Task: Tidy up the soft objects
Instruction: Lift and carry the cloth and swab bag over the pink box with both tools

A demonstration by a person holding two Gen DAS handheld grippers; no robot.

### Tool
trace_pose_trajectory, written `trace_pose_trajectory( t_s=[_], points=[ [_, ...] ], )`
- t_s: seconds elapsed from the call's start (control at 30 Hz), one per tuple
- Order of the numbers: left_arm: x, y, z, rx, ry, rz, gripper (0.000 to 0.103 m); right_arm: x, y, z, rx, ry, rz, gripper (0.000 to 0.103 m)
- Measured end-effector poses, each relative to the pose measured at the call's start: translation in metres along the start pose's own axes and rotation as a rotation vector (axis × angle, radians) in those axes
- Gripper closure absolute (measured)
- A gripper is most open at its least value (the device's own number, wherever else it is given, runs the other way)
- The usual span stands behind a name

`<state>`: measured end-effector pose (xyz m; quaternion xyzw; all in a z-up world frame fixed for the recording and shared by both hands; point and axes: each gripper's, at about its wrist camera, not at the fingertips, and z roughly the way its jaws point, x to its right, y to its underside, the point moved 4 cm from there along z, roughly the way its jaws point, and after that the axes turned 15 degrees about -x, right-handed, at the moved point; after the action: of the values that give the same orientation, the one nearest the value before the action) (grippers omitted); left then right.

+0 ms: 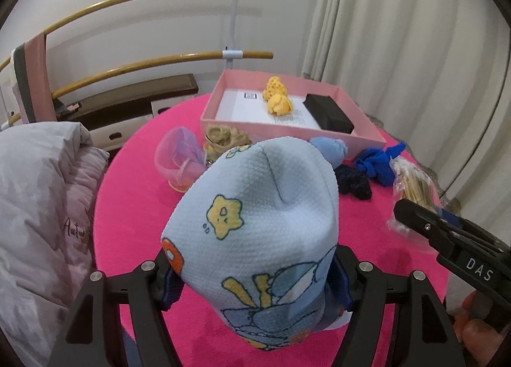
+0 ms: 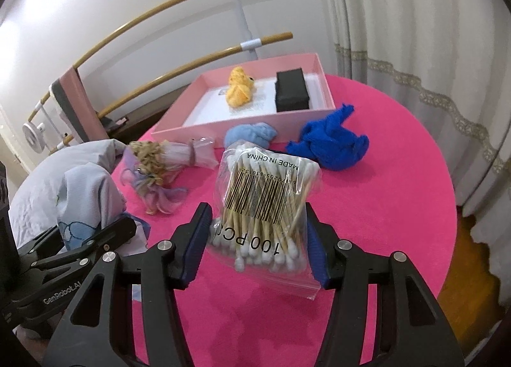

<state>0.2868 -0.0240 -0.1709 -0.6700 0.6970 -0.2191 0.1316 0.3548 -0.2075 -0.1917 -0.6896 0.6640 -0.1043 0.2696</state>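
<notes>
1. Hat (image 1: 265, 217) in pale blue knit with a yellow star print is sitting between the fingers of the left gripper (image 1: 255, 274), which is clenching its lower part and holding it above the pink surface (image 1: 134, 207).
2. Right gripper (image 2: 255, 245) is grasping a clear bag of cotton swabs (image 2: 265, 204), its pads pressing the bag's sides and lifting it off the surface.
3. Pink box (image 2: 198, 124) is standing at the far side, holding a yellow knit toy (image 2: 239, 87) and a black case (image 2: 292, 90).
4. Blue cloth (image 2: 329, 140) is lying crumpled near the box, and a light blue bundle (image 2: 252, 135) is touching the box's front wall.
5. Blond hairpiece (image 2: 150, 156) is lying to the left.
</notes>
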Motion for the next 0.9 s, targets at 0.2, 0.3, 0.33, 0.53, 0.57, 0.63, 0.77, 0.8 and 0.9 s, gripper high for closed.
trace_pose_trajectory(
  t_s=[0.2,0.3,0.33,0.53,0.57,0.63,0.77,0.8,0.9],
  points=[
    [-0.007,0.004,-0.026,0.033,-0.006,-0.005,0.035,-0.012,0.0,-0.015,0.027,-0.003,-0.022,0.051],
    [-0.012,0.001,-0.041,0.055,-0.007,-0.003,0.035,-0.014,-0.004,-0.022,0.04,-0.008,-0.027,0.051],
    [-0.015,-0.001,-0.045,0.062,-0.007,-0.004,0.035,-0.015,-0.004,-0.024,0.042,-0.009,-0.029,0.051],
    [-0.027,-0.025,-0.062,0.109,-0.017,-0.009,0.034,-0.02,-0.023,-0.034,0.061,-0.023,-0.051,0.051],
    [-0.029,-0.032,-0.064,0.117,-0.018,-0.009,0.034,-0.022,-0.029,-0.035,0.066,-0.026,-0.058,0.051],
    [-0.031,-0.043,-0.067,0.13,-0.018,-0.011,0.034,-0.025,-0.039,-0.037,0.071,-0.032,-0.069,0.051],
    [-0.034,-0.073,-0.067,0.154,-0.018,-0.008,0.034,-0.03,-0.068,-0.037,0.088,-0.041,-0.084,0.051],
    [-0.034,-0.081,-0.067,0.158,-0.017,-0.008,0.034,-0.029,-0.075,-0.037,0.092,-0.045,-0.085,0.051],
    [-0.036,-0.108,-0.059,0.166,-0.023,-0.01,0.034,-0.029,-0.098,-0.033,0.1,-0.048,-0.091,0.051]
  ],
)
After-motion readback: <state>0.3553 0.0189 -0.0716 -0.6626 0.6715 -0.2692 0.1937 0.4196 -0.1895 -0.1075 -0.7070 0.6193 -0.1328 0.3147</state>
